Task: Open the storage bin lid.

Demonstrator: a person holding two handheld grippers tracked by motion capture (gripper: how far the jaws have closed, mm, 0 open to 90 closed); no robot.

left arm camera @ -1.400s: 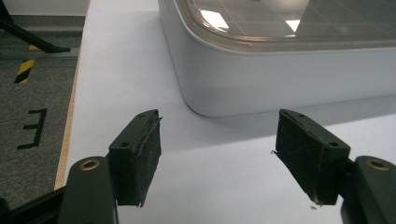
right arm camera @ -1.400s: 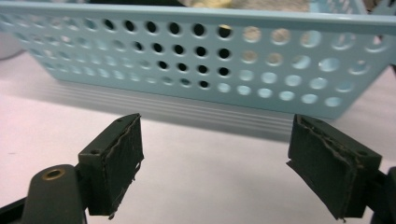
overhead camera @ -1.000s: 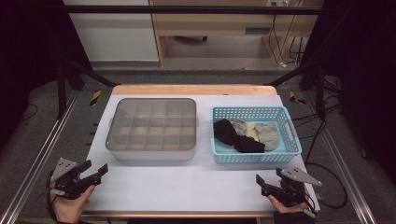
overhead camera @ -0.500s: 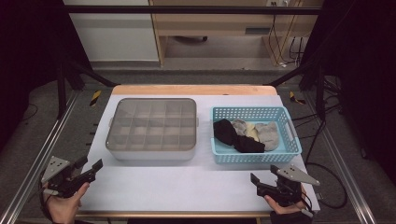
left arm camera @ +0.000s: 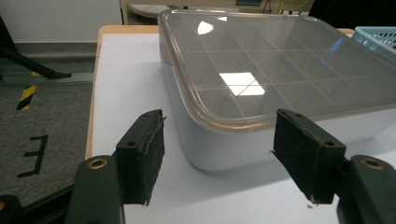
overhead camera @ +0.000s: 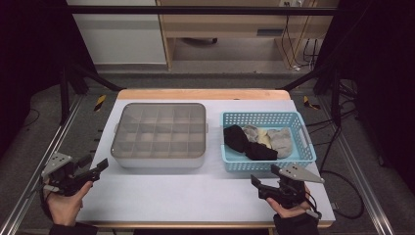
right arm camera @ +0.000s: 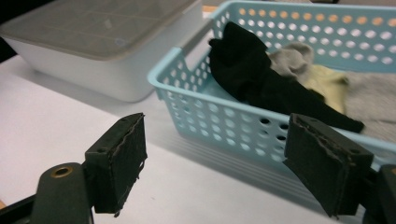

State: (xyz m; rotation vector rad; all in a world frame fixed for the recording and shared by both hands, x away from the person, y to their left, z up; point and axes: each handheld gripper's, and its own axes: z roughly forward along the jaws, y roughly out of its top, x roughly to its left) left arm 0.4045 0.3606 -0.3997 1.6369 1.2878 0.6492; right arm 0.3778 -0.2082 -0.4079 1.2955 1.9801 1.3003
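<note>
A white compartment box [overhead camera: 159,134] with a translucent lid stands at the table's middle left. Right of it is a light blue basket [overhead camera: 259,115] holding a black sock [overhead camera: 237,137], a grey sock [overhead camera: 281,139] and a yellowish one [overhead camera: 264,137]. My left gripper [overhead camera: 95,164] hovers open at the front left, its jaws framing the box's near corner [left arm camera: 205,135]. My right gripper [overhead camera: 258,187] is open at the front right, just short of the basket's near wall [right arm camera: 219,116]. Beyond that wall lies the black sock [right arm camera: 247,70]. Both grippers hold nothing.
White table cover [overhead camera: 186,196] spreads between the two grippers. A wooden table edge [overhead camera: 200,94] runs along the back, and metal rails [overhead camera: 352,161] flank both sides. Cables hang at the far right.
My right gripper has crept left and forward toward the basket. My left gripper has drifted slightly left, then forward toward the box. Both stay open.
</note>
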